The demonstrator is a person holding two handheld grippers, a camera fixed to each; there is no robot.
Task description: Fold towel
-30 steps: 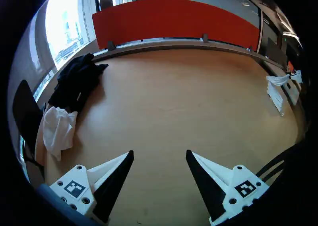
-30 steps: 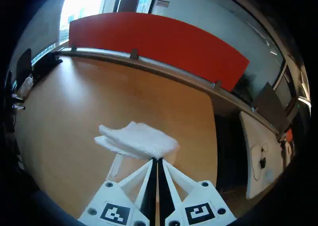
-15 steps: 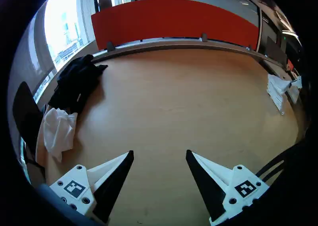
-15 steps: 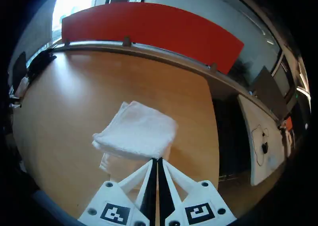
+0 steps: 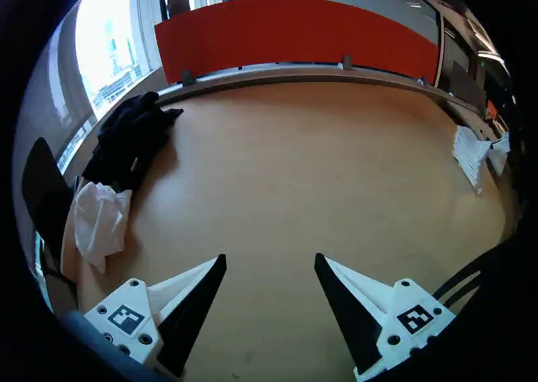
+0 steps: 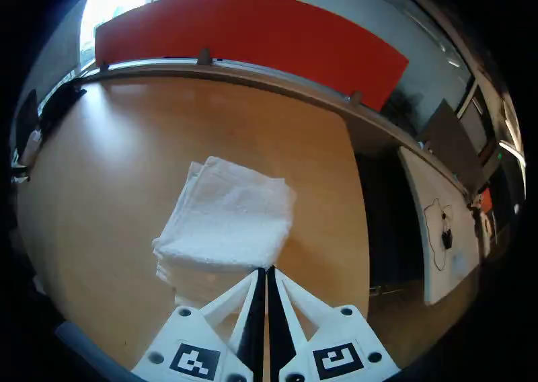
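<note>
A folded white towel (image 6: 228, 214) lies flat on the wooden table (image 6: 134, 160), on top of other folded white layers (image 6: 185, 281) that show at its near edge. My right gripper (image 6: 265, 270) is shut, its tips pinching the towel's near corner. In the left gripper view the same white towel pile (image 5: 469, 155) sits at the table's far right edge, with a white piece of the right gripper (image 5: 500, 144) beside it. My left gripper (image 5: 270, 257) hangs open over bare wood (image 5: 302, 173), nothing between its fingers.
A black garment (image 5: 131, 136) and a crumpled white cloth (image 5: 99, 220) lie along the table's left side, with a dark chair (image 5: 42, 194) beyond. A red divider (image 5: 296, 32) runs along the far edge. Past the table's right edge stands a white desk (image 6: 440, 227).
My right gripper has brought the folded towel down from a lifted, tilted pose until it lies flat on the pile. The left gripper has stayed still and open.
</note>
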